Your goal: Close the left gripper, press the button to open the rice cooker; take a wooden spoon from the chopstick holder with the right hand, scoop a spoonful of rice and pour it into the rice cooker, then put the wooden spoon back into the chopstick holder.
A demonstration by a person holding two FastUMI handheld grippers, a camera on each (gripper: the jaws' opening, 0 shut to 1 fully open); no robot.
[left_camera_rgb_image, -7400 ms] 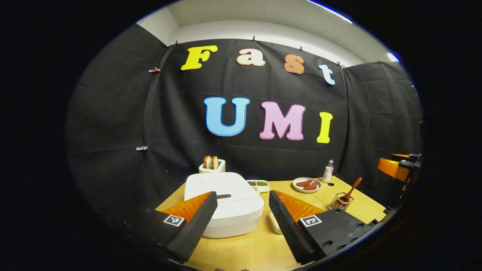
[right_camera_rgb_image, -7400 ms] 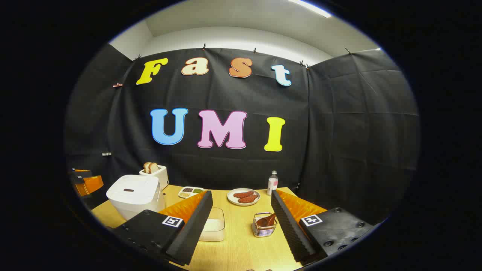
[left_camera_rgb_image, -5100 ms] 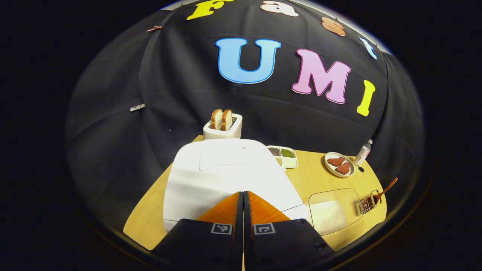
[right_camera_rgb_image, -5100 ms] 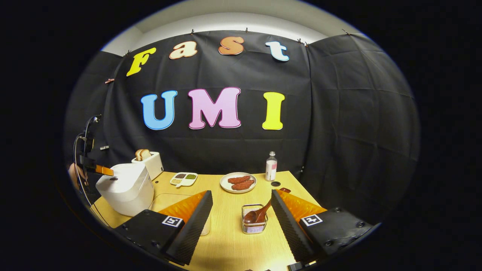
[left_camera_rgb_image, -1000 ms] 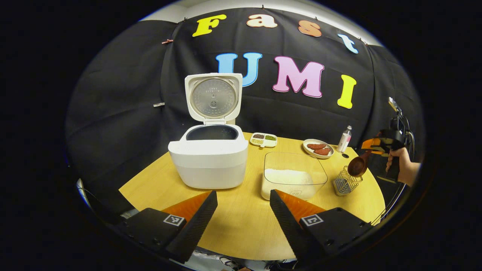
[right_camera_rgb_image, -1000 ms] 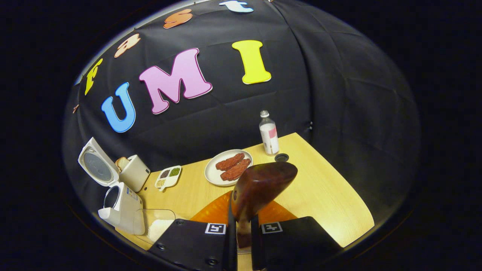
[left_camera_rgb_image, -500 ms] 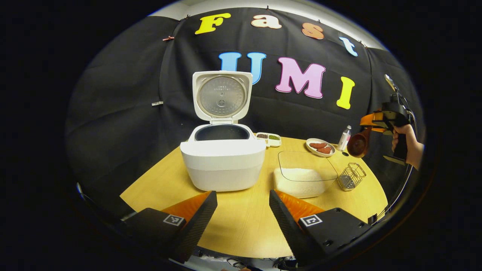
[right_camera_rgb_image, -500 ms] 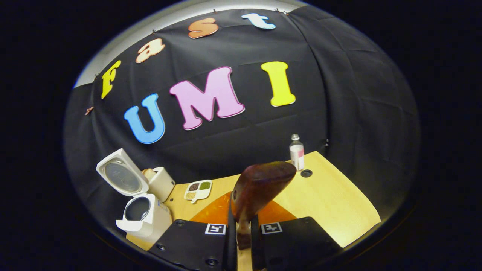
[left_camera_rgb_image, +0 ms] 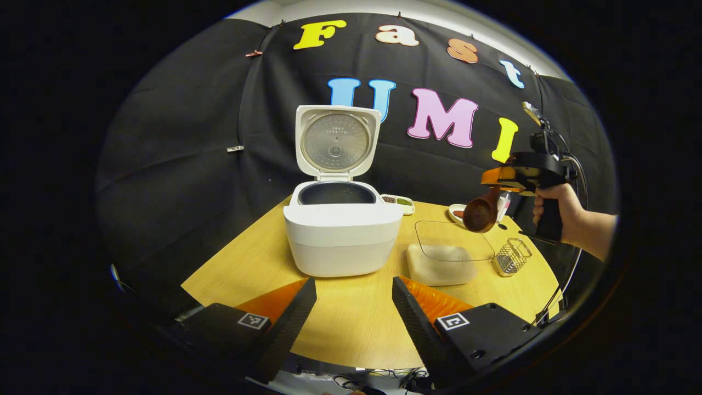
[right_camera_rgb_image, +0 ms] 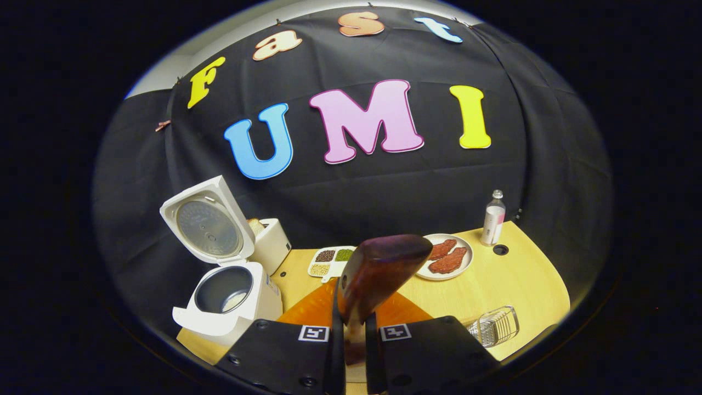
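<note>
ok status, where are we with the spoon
Left tool open, idle. Right tool shut on spoon, held above rice box. Cooker lid up. Path looks clear.

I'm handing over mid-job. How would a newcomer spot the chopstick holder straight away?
Start at the big white rice cooker with its lid up. To its right sits a clear rectangular rice container, and beside that the small wire chopstick holder: the table's one mesh basket.
</note>
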